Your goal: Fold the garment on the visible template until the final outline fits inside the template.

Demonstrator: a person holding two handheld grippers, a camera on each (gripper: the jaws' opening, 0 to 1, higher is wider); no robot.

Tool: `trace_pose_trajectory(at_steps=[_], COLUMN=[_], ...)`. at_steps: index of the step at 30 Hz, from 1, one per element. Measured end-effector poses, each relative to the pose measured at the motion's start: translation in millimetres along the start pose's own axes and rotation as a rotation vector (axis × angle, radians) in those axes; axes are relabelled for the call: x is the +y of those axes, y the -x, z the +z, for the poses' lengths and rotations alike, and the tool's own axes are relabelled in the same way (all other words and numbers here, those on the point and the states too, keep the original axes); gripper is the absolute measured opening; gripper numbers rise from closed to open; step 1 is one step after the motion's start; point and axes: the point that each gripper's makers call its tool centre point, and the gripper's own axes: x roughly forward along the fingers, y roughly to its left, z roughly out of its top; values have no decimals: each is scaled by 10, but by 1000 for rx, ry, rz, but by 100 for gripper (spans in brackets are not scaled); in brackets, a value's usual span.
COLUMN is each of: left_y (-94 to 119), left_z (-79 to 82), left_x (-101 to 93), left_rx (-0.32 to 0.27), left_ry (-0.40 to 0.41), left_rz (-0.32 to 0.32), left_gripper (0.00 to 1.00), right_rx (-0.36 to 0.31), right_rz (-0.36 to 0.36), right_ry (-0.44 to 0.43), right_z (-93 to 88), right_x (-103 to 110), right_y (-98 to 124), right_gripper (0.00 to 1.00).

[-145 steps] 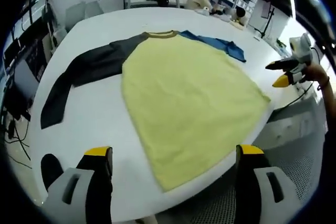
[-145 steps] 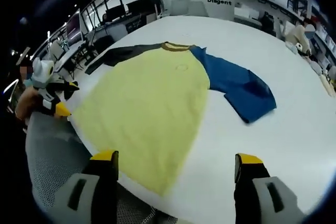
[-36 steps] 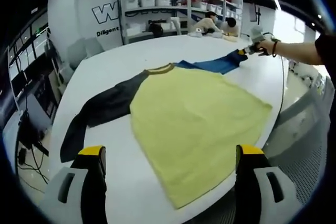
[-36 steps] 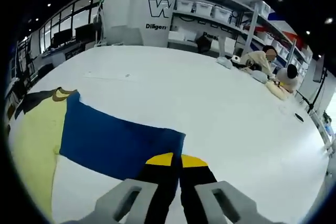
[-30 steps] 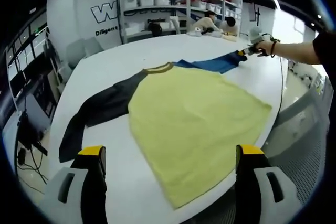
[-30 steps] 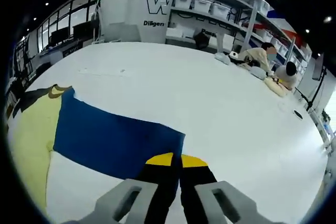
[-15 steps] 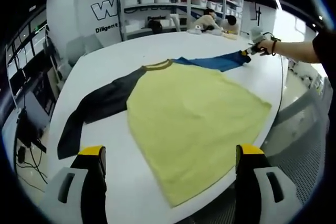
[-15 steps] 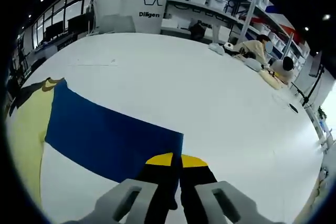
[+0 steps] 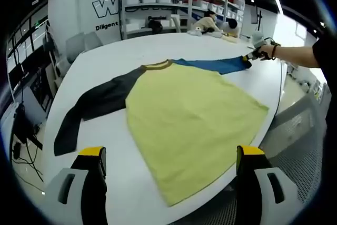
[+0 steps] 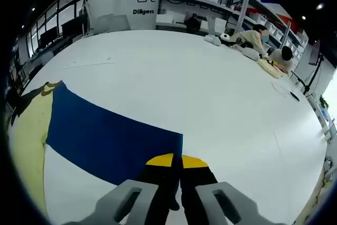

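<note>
Garment point(image 9: 189, 111): a raglan shirt, spread flat on a big white table point(image 9: 110, 51), yellow body with hem toward the near table edge, one hem corner at or slightly over the rim by the right side. Dark grey sleeve point(image 9: 92, 104) runs out to the left in the left gripper view, lying flat and bent near the cuff. Blue sleeve point(image 10: 110, 138) stretched straight out to the other side, cuff end under the right gripper. Olive collar point(image 9: 157, 65) points away toward the far side of the table.

White table has lots of bare surface beyond the collar and past the blue cuff in the right gripper view; a faint thin line on the tabletop far off, possibly a template mark, too faint to tell.

Person's arm point(image 9: 297, 55) extended straight out over the table's right rim, hand on the right gripper point(image 10: 176, 162) at the blue cuff. Its jaws are pressed together, pinching the cuff edge of the blue sleeve.

Left gripper point(image 9: 171, 154) held back off the near edge, above the hem, jaws spread wide, nothing between them.

Shelving with bins point(image 9: 152, 3) and seated people point(image 10: 258, 38) at the far end.
</note>
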Motion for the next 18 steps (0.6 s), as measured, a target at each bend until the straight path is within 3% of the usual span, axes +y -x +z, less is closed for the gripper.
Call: trace_pose_trajectory(at_steps=[6, 10, 18], left_y=[-11, -13, 1], left_z=[-17, -20, -4], left_x=[4, 1, -8], left_rx=[-6, -3, -11], left_ry=[31, 25, 19], left_rz=[-5, -4, -8], left_gripper=[99, 99, 99], right_rx=[0, -5, -15], right_rz=[4, 36, 93], right_ry=[-54, -134, -145], right_z=[15, 59, 198], right_x=[32, 132, 448], right_y=[61, 103, 225], right_gripper=[0, 0, 0])
